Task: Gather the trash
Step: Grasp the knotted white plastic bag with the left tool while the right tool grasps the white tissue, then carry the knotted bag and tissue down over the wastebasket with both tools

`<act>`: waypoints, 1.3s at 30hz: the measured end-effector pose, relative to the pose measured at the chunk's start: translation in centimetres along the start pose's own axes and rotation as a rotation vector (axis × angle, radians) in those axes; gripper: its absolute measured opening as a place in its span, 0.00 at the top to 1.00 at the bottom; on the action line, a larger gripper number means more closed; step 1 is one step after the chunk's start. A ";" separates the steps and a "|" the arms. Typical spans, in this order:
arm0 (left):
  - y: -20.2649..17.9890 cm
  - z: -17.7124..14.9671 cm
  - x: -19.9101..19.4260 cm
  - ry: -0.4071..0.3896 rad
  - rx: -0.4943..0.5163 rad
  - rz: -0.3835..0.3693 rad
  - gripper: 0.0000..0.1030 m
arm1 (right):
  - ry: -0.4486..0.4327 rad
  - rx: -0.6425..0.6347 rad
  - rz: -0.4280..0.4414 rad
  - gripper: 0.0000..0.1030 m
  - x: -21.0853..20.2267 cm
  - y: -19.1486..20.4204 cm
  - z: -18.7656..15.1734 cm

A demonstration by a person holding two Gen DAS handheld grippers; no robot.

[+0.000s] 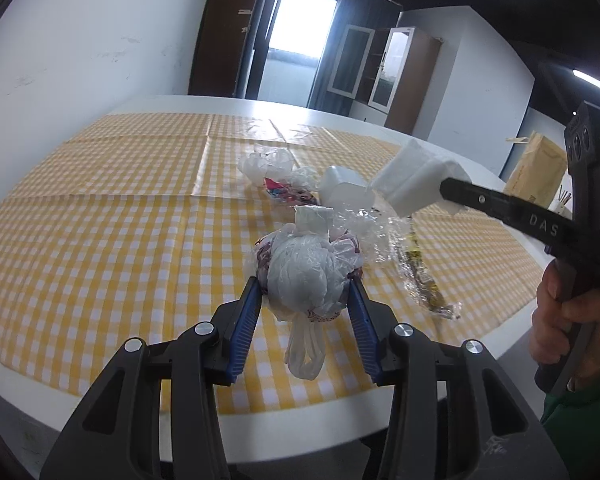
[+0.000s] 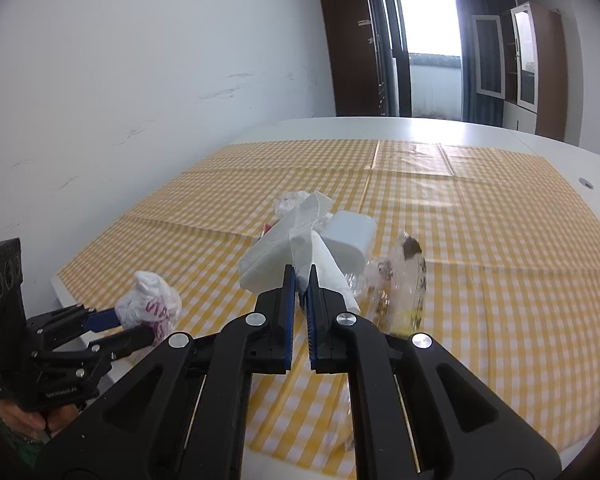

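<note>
Checked tablecloth (image 1: 100, 240): left tool (image 1: 304, 292) grips one plastic bag (image 1: 304, 268), right tool (image 2: 300, 280) one tissue (image 2: 296, 244).

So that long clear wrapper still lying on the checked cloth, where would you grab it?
Pinch the clear wrapper across its narrow middle, coming down from above. It lies flat and long, thin enough across for the jaws to span, while its crinkled ends would likely slip.
</note>
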State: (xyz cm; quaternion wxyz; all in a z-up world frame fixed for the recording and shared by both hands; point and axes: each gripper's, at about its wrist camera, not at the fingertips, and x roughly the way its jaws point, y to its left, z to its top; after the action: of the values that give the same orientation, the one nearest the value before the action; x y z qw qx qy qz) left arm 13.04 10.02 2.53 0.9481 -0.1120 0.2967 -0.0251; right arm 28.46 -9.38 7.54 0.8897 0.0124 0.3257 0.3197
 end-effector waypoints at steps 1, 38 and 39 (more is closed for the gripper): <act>-0.2 -0.3 -0.6 -0.006 0.000 -0.007 0.58 | -0.002 -0.001 0.001 0.96 -0.6 0.2 -0.5; -4.2 -11.4 -6.3 0.076 0.123 -0.149 0.58 | 0.092 -0.039 0.038 0.96 -9.6 4.5 -16.6; -4.3 -11.9 -6.1 0.090 0.129 -0.151 0.58 | 0.100 -0.042 0.030 0.96 -9.5 4.4 -17.1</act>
State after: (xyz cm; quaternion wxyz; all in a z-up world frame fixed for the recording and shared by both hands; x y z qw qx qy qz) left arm 1.34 4.16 -2.57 0.9345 -0.0718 0.3272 -0.1207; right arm 10.39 -14.49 0.48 0.8674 -0.0172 0.3629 0.3400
